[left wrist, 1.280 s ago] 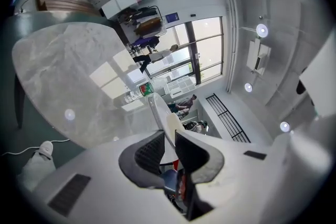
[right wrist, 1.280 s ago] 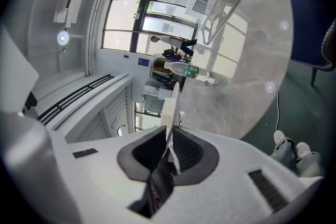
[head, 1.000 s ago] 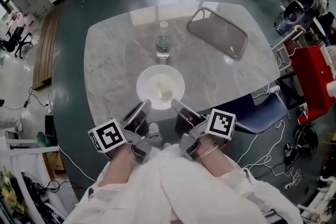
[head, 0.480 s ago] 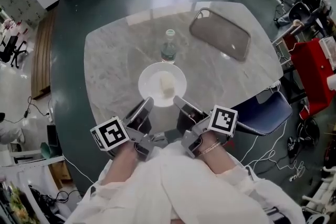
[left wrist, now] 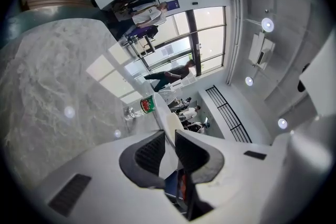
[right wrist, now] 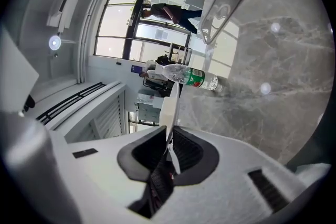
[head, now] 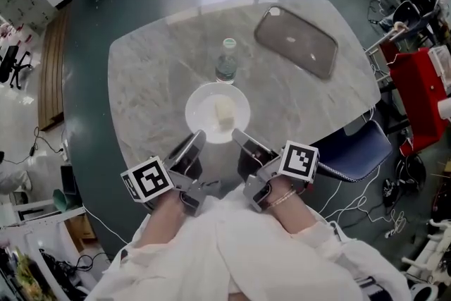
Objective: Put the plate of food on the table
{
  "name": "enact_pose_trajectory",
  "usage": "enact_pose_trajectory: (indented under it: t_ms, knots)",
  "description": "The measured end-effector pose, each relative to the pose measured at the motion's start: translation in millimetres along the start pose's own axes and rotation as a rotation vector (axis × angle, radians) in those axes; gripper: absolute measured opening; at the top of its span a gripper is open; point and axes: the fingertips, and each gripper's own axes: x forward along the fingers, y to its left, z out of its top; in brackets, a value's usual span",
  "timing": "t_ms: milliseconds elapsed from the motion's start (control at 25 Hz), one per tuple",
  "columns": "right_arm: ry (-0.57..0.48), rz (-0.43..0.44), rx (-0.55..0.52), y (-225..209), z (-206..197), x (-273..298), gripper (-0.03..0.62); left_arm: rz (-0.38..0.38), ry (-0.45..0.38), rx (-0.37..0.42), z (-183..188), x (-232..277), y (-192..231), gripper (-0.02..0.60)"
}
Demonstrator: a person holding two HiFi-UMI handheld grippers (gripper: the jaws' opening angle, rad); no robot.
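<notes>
Marble table (head: 155, 81): round white plate (head: 201, 103), pale food (head: 224, 113).

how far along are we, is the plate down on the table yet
Done: the plate with its food is over the table, just short of the bottle. In hand: the left gripper and right gripper are both shut on its near rim. Left: set it down, if it isn't resting already (can't tell), then open both grippers.
</notes>
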Motion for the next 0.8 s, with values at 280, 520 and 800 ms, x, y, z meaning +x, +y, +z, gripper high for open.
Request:
enact_pose_trajectory:
  t_ms: [280, 520, 800]
  knots:
    - [0.050, -0.030, -0.032, -4, 10, -2, 0.015, 0.022, -0.003, 0.029, -6, 11, -1, 0.064]
    - [0.071, -0.035, -0.036, -5, 15, -1, 0.015, 0.044, -0.005, 0.078, -2, 15, -1, 0.064]
    - [0.093, -0.057, -0.028, -19, 13, 0, 0.015, 0.088, 0.013, 0.112, -3, 18, 12, 0.063]
